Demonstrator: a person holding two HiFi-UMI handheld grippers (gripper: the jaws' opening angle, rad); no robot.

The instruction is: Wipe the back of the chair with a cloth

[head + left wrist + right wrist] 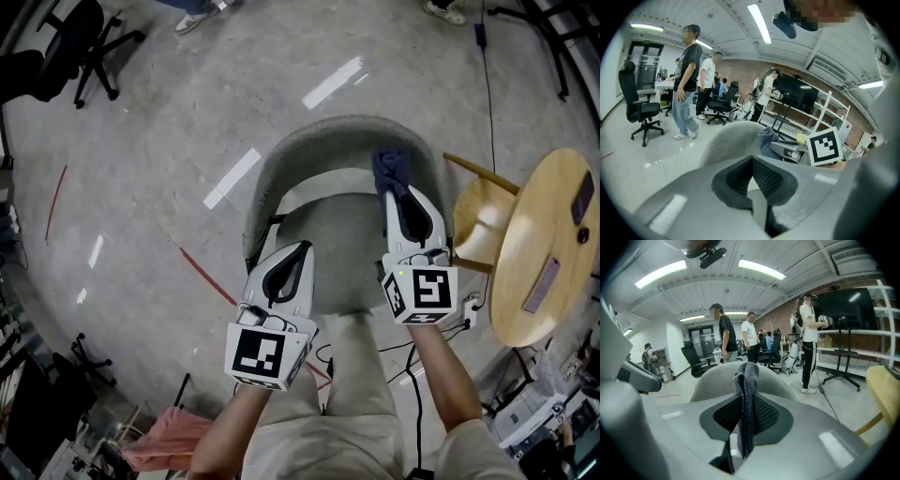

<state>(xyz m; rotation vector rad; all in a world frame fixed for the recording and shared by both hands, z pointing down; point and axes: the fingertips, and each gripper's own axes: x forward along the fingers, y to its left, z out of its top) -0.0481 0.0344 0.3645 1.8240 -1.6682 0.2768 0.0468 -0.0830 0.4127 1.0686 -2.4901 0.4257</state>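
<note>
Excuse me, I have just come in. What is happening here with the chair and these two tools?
A person stands over a grey chair with a gripper in each hand. The right gripper is shut on a dark blue cloth and holds it at the top edge of the chair's back, on the right side, so the wiping seems to be under way. The left gripper is shut on nothing and hovers over the seat's left side.

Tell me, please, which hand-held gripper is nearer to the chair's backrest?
Right. The right hand-held gripper, shut on the dark blue cloth, has its tip at the grey chair's backrest rim. The left hand-held gripper, shut and empty, hangs back over the seat's left edge.
</note>
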